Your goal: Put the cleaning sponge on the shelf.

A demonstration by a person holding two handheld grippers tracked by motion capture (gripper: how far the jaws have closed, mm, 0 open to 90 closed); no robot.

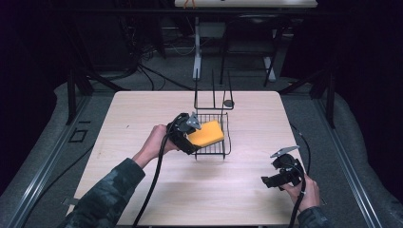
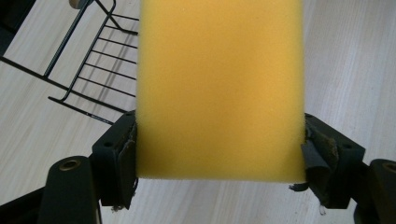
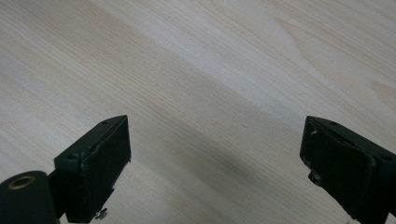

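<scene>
A person's left gripper (image 1: pixel 192 135) clamps a yellow rectangular foam sponge (image 1: pixel 206 133) by its two side edges, holding it at the left rim of a black wire dish rack (image 1: pixel 227 137) on the pale wooden worktop (image 1: pixel 142 118). The sponge appears to hang above the rack floor rather than rest on it, so setting down and release remain. The right gripper (image 1: pixel 267 181), jaws wide and empty, waits well apart.

The yellow sponge (image 2: pixel 219 88) runs off the left gripper view's top edge, hiding the table behind
</scene>
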